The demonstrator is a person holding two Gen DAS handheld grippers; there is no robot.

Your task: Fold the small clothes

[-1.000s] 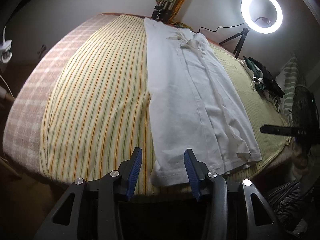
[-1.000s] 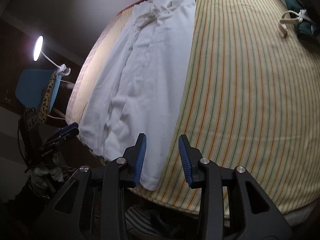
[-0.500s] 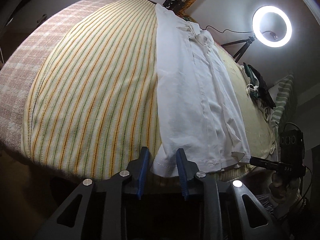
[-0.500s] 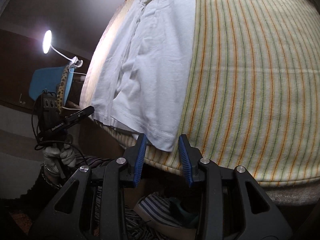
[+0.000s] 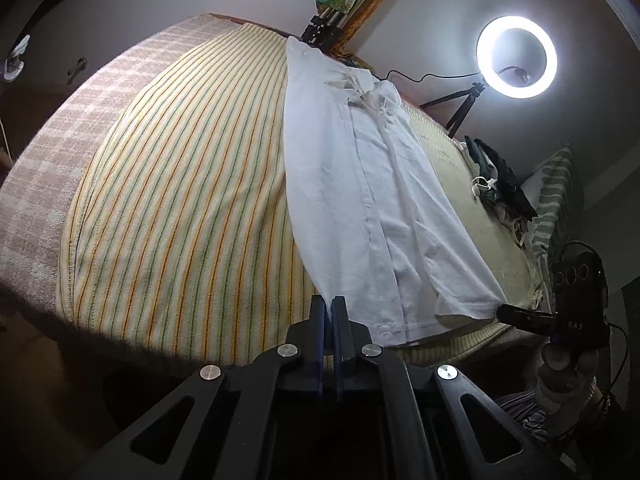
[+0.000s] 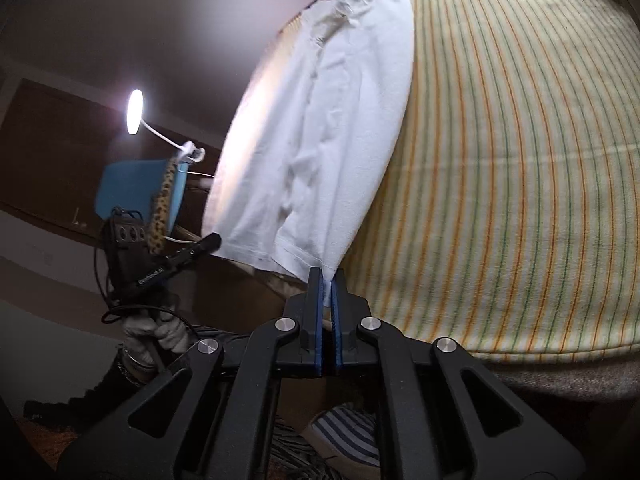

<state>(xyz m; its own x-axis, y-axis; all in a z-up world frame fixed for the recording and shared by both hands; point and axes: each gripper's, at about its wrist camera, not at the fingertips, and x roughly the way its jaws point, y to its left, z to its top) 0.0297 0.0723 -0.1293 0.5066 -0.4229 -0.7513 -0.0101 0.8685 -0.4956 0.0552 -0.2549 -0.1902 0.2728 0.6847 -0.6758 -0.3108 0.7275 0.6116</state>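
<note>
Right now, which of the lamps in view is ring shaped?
The ring light on the tripod past the bed's far edge, an open glowing circle. The clip lamp beside the blue chair is a solid oval head on a bent neck.

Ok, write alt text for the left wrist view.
The left gripper is shut on the near corner of a white garment laid lengthwise on a striped bedspread. A lit ring light stands beyond the bed.

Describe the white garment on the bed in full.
The white garment looks like thin woven cotton, folded lengthwise into a long narrow strip with a stitched hem at the near end. It lies lightly creased on the striped bedcover. The left gripper and right gripper each pinch a near hem corner.
</note>
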